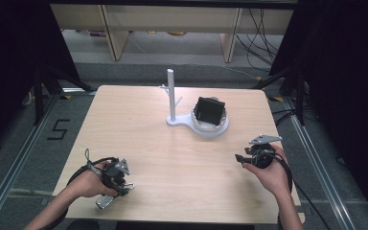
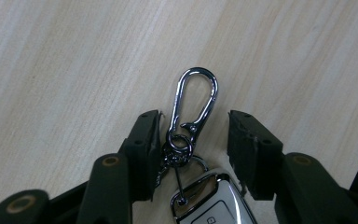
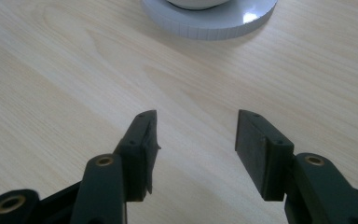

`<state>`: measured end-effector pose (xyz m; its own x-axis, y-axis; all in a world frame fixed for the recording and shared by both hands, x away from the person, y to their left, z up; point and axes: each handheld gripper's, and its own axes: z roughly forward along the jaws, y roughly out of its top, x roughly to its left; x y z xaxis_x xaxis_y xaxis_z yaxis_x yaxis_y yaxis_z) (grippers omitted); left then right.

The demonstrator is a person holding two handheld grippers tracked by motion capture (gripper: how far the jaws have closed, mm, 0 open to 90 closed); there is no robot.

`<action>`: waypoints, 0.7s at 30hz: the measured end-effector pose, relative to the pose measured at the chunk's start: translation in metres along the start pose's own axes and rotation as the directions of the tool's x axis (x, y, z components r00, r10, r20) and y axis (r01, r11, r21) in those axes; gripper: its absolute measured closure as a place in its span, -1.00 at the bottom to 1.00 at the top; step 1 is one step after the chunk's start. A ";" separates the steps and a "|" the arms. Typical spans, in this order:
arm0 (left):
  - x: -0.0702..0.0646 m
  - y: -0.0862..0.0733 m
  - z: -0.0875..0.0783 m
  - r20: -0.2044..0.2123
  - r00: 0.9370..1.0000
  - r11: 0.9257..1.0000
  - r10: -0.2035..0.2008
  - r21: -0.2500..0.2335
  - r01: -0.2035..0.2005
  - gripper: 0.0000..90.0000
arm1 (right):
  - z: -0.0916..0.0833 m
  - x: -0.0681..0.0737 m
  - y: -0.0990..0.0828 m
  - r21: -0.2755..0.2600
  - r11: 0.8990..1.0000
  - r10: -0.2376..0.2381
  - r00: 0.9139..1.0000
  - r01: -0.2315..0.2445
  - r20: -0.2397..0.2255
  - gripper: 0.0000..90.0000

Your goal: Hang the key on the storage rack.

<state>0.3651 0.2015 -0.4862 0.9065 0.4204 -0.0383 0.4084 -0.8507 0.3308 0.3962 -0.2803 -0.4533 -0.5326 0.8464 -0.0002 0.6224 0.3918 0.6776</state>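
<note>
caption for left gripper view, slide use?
Left gripper with jaws open around a chrome carabiner clip and car key fob.

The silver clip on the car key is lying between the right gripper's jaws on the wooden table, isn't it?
Not the right one. The silver clip on the car key lies between the left gripper's jaws on the wooden table, as the left gripper view shows.
</note>
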 end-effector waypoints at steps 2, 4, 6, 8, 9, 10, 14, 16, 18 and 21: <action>-0.001 0.001 0.000 -0.014 1.000 1.000 0.004 0.014 -0.004 0.30 | -0.001 0.001 0.000 0.008 1.000 0.013 1.000 -0.013 -0.005 0.10; -0.002 0.003 -0.001 -0.025 1.000 0.999 0.004 0.036 -0.003 0.37 | 0.000 0.001 0.000 0.006 1.000 0.007 1.000 -0.007 -0.004 0.10; -0.004 0.004 -0.001 -0.026 1.000 0.999 0.014 0.040 -0.013 0.47 | 0.000 0.001 0.000 0.003 1.000 -0.012 1.000 0.012 -0.001 0.10; -0.006 0.004 -0.001 -0.028 0.999 0.999 0.019 0.038 -0.018 0.61 | 0.000 0.001 0.000 0.007 1.000 -0.003 1.000 0.003 -0.005 0.10; -0.006 0.004 -0.001 -0.032 0.999 0.999 0.015 0.036 -0.014 0.63 | -0.001 0.002 0.000 0.009 1.000 0.006 1.000 -0.006 -0.006 0.10; -0.007 0.004 -0.001 -0.035 0.999 0.999 0.009 0.036 -0.008 0.64 | -0.001 0.002 0.000 0.009 1.000 0.004 1.000 -0.004 -0.005 0.10; -0.006 0.000 -0.002 -0.032 0.999 1.000 -0.023 0.012 0.023 0.67 | -0.002 0.002 0.000 0.005 1.000 0.004 1.000 -0.004 -0.003 0.10; -0.007 0.000 -0.002 -0.036 0.999 1.000 -0.027 0.006 0.028 0.68 | -0.002 0.002 0.000 0.002 1.000 0.007 1.000 -0.007 -0.001 0.10; -0.008 -0.001 -0.001 -0.040 0.999 1.000 -0.031 -0.003 0.031 0.68 | 0.000 0.001 0.000 -0.004 1.000 -0.002 1.000 0.002 0.000 0.10; -0.009 -0.002 -0.001 -0.044 0.998 0.999 -0.040 -0.022 0.039 0.69 | -0.002 0.002 0.000 0.002 1.000 0.007 1.000 -0.007 0.000 0.10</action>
<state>0.3556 0.1998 -0.4855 0.8840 0.4673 -0.0101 0.4409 -0.8265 0.3500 0.3947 -0.2793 -0.4518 -0.5286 0.8489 0.0047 0.6274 0.3869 0.6757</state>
